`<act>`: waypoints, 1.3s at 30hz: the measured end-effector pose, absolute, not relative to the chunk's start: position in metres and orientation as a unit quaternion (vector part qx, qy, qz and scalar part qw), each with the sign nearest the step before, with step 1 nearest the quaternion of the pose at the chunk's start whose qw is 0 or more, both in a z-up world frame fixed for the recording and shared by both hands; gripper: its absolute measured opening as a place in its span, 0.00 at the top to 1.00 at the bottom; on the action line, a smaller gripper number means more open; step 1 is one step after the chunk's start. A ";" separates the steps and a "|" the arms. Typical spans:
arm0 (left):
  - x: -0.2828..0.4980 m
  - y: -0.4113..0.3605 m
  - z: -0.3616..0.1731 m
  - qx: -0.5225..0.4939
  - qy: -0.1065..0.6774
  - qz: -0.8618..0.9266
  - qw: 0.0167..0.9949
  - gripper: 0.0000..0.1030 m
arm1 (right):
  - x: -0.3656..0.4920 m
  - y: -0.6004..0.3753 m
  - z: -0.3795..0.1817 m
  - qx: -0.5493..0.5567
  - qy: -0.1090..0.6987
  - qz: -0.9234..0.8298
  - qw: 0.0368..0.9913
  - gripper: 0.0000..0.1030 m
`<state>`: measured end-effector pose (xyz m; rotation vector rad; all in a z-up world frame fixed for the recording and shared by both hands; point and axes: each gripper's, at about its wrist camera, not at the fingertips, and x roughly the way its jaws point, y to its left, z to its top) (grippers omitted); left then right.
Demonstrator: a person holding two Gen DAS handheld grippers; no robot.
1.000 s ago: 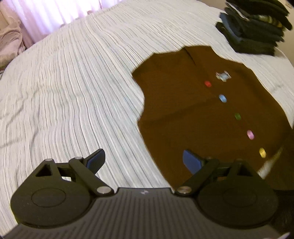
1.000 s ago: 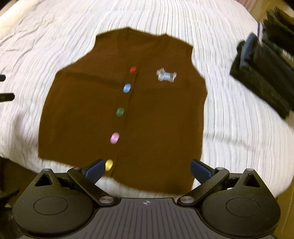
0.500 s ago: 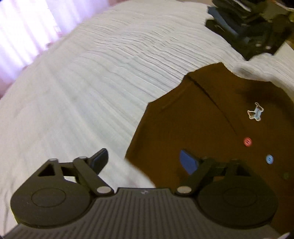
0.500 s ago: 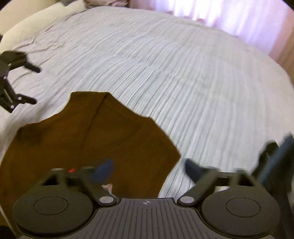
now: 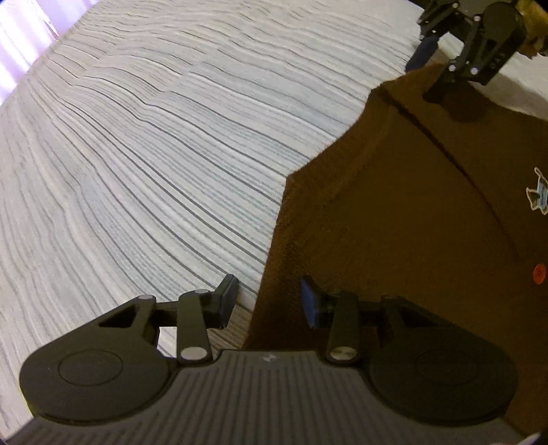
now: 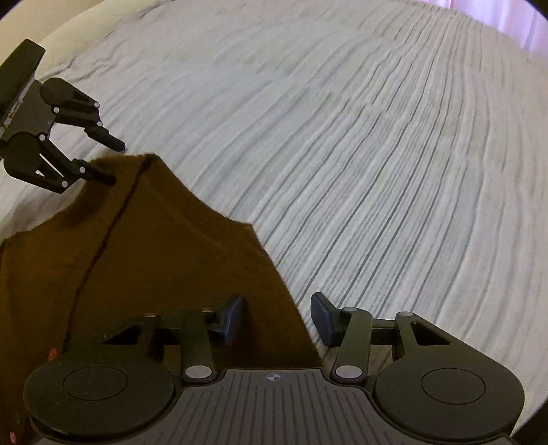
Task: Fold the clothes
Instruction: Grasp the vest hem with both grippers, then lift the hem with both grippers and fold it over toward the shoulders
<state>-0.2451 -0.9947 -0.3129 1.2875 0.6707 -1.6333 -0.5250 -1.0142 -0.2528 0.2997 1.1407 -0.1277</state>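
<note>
Bedspread point(image 5: 154, 143), white and ribbed, under brown vest point(image 5: 394, 212); pink curtain point(image 6: 507, 20) behind.

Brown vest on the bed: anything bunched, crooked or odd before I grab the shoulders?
Nothing stands out. The brown vest lies flat and face up on the striped bedspread, placket shut, dog patch showing. The left gripper and right gripper are open, each straddling a shoulder edge.

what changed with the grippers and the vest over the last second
Both grippers moved from the hem up to the shoulders: the left gripper and right gripper now each straddle a shoulder edge of the brown vest, open, nothing gripped yet. The vest still lies flat on the striped bedspread.
</note>
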 end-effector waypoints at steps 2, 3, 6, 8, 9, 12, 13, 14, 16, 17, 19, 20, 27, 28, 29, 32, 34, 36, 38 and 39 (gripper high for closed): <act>-0.246 -0.996 -0.316 0.527 0.277 -0.664 0.452 0.79 | -0.523 -1.018 -0.259 0.153 0.541 -0.059 0.825 0.66; -0.247 -0.996 -0.316 0.530 0.277 -0.664 0.449 0.92 | -0.523 -1.021 -0.260 0.165 0.540 -0.063 0.823 0.77; -0.255 -0.989 -0.306 0.540 0.257 -0.663 0.449 0.96 | -0.525 -1.020 -0.253 0.181 0.532 -0.076 0.824 0.93; -0.259 -0.975 -0.288 0.536 0.233 -0.672 0.455 0.96 | -0.531 -1.009 -0.236 0.161 0.522 -0.078 0.834 0.93; -0.261 -0.966 -0.276 0.533 0.218 -0.677 0.458 0.96 | -0.536 -0.998 -0.225 0.148 0.514 -0.082 0.841 0.93; -0.266 -0.926 -0.234 0.513 0.181 -0.692 0.475 0.96 | -0.561 -0.967 -0.179 0.124 0.477 -0.091 0.865 0.93; -0.270 -0.902 -0.221 0.506 0.169 -0.698 0.477 0.96 | -0.571 -0.956 -0.164 0.113 0.466 -0.095 0.872 0.93; -0.275 -0.878 -0.208 0.499 0.157 -0.704 0.480 0.96 | -0.582 -0.940 -0.148 0.099 0.456 -0.100 0.879 0.93; -0.283 -0.829 -0.182 0.485 0.134 -0.716 0.484 0.96 | -0.610 -0.904 -0.119 0.072 0.438 -0.106 0.890 0.93; -0.288 -0.805 -0.169 0.478 0.122 -0.721 0.486 0.96 | -0.625 -0.882 -0.105 0.059 0.431 -0.109 0.894 0.93; -0.297 -0.756 -0.146 0.464 0.101 -0.732 0.488 0.96 | -0.656 -0.833 -0.083 0.034 0.424 -0.113 0.898 0.93; -0.305 -0.730 -0.142 0.459 0.103 -0.738 0.484 0.96 | -0.671 -0.806 -0.078 0.020 0.428 -0.114 0.897 0.93; -0.376 -0.580 -0.192 0.508 0.092 -0.741 0.428 0.96 | -0.744 -0.634 -0.107 -0.033 0.486 -0.115 0.866 0.93; -0.385 -0.568 -0.204 0.518 0.086 -0.741 0.417 0.96 | -0.748 -0.620 -0.119 -0.034 0.497 -0.114 0.860 0.93; -0.394 -0.557 -0.215 0.528 0.081 -0.741 0.407 0.96 | -0.751 -0.608 -0.130 -0.036 0.507 -0.115 0.854 0.93; -0.411 -0.542 -0.238 0.552 0.064 -0.736 0.387 0.96 | -0.757 -0.577 -0.156 -0.041 0.527 -0.129 0.839 0.93; -0.419 -0.537 -0.247 0.564 0.051 -0.729 0.385 0.96 | -0.758 -0.568 -0.163 -0.051 0.538 -0.139 0.830 0.93; -0.425 -0.534 -0.257 0.575 0.041 -0.720 0.385 0.96 | -0.759 -0.562 -0.168 -0.063 0.548 -0.147 0.821 0.93; -0.430 -0.531 -0.266 0.587 0.033 -0.711 0.386 0.95 | -0.761 -0.557 -0.174 -0.078 0.558 -0.150 0.813 0.93; -0.432 -0.530 -0.272 0.594 0.037 -0.704 0.387 0.95 | -0.763 -0.557 -0.177 -0.079 0.562 -0.149 0.810 0.93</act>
